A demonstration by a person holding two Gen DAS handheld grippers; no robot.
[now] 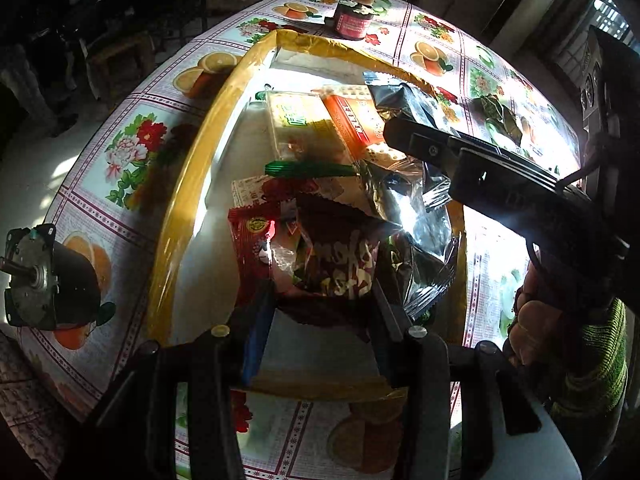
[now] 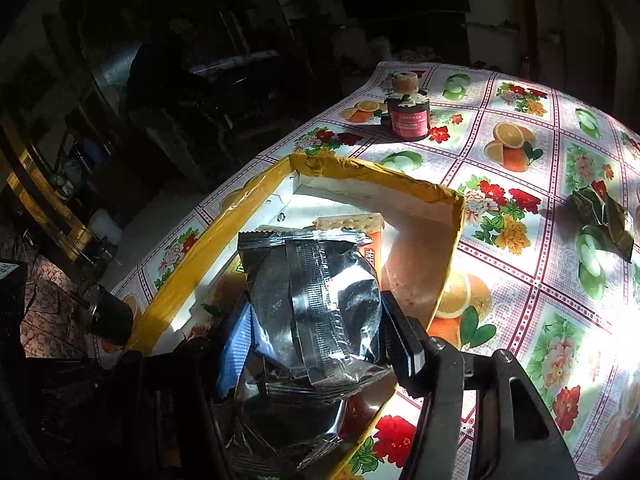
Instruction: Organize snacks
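A white box with yellow-taped rim (image 1: 192, 184) (image 2: 400, 176) sits on the fruit-print tablecloth and holds several snack packets. My left gripper (image 1: 324, 300) is over the box's near end, its fingers on either side of a dark red snack packet (image 1: 340, 256). My right gripper (image 2: 316, 320) is shut on a silver foil packet (image 2: 320, 292) and holds it above the box; it also shows in the left wrist view (image 1: 400, 100). A green-wrapped snack (image 2: 604, 216) (image 1: 500, 116) lies on the table right of the box.
A red-labelled jar (image 1: 354, 16) (image 2: 406, 114) stands beyond the box's far end. A small electric motor (image 1: 44, 276) (image 2: 108, 312) lies on the table left of the box. The table edge falls off to the left.
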